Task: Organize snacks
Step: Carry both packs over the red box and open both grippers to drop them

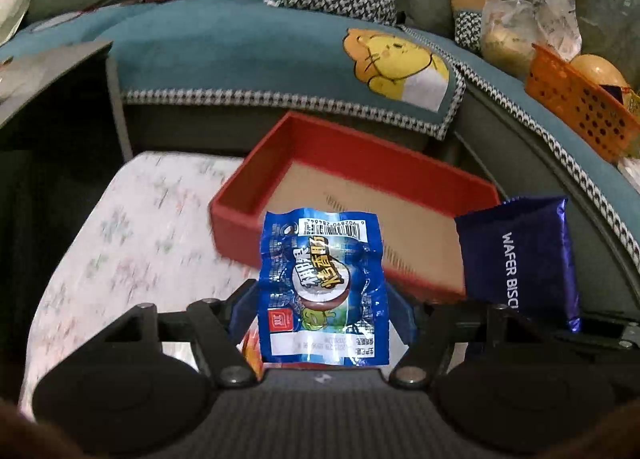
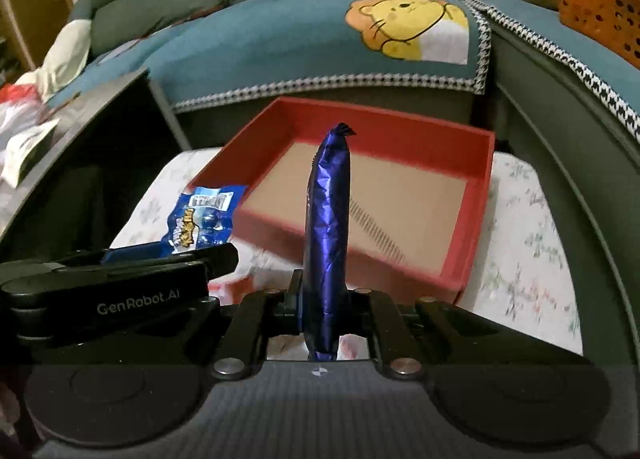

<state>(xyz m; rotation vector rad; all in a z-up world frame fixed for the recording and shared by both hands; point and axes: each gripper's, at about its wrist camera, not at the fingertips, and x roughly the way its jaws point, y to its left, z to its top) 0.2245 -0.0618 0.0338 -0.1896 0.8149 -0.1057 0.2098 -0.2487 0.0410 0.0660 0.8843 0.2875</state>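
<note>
Dim indoor light, motion-blurred tablecloth (image 1: pixel 120 227), fisheye-curved edges, dark corners

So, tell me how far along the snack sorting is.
Nothing looks done: the red tray holds no snacks yet. In hand: the left gripper grips the blue sausage packet, and the right gripper grips the purple wafer biscuit pack, both near the tray's front edge. Left: placing both inside.

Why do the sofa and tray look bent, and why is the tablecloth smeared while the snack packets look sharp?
Left wrist view: fisheye lens bows the sofa edge; the floral tablecloth and red tray rim are motion-blurred, while the light blue packet in the left tongs stays crisp. Right wrist view: same bending and blur; glare streaks the dark blue wafer packet in the right tongs.
</note>
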